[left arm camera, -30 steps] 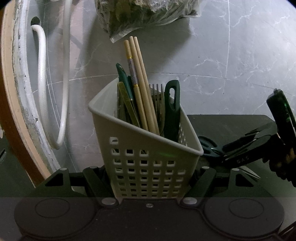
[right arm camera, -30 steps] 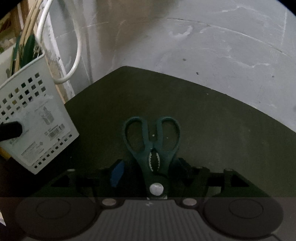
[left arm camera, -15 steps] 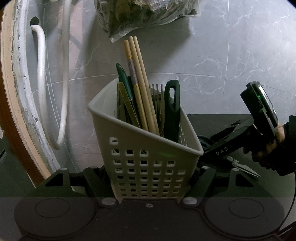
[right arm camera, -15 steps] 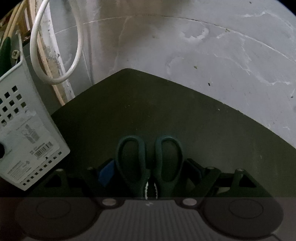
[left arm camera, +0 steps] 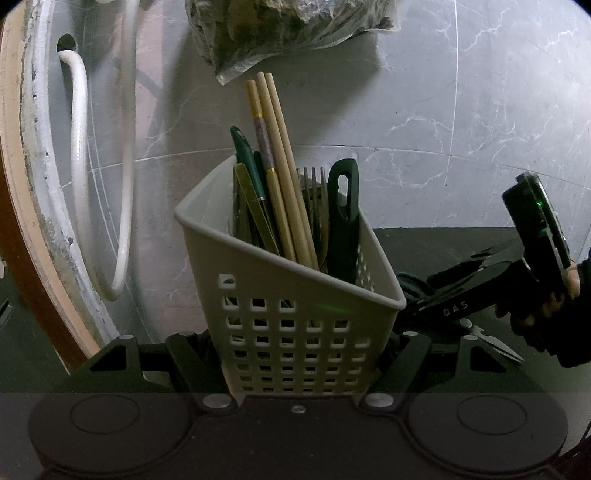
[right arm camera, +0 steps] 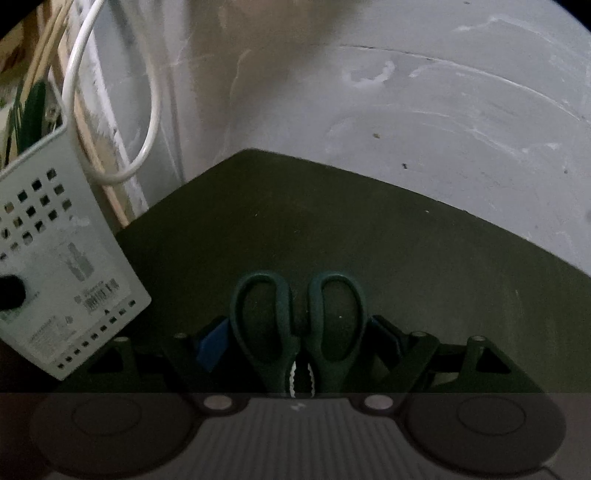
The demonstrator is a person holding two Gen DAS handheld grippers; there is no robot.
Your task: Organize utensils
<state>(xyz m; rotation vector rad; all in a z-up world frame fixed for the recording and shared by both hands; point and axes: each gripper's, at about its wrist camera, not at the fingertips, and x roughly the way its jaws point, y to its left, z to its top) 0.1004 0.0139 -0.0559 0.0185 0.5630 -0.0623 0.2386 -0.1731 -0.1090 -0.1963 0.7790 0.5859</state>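
Note:
My left gripper is shut on a white perforated utensil basket, one finger on each side wall. Wooden chopsticks, a fork and dark green handles stand in the basket. In the right wrist view the basket hangs tilted at the left. My right gripper has dark green scissors between its fingers, with pads against the outer sides of both handle loops. From the left wrist view, the right gripper sits beside the basket, and the scissor blades stick out beneath it.
A dark mat covers the counter under the scissors, with grey marble around it. A white hose loops against the wall at the left by a wooden edge. A plastic bag of greens lies behind the basket. A person's hand holds the right gripper.
My right gripper slid forward over the scissors, so the handle loops now sit between its fingers instead of ahead of them. The basket in my left gripper has not moved.

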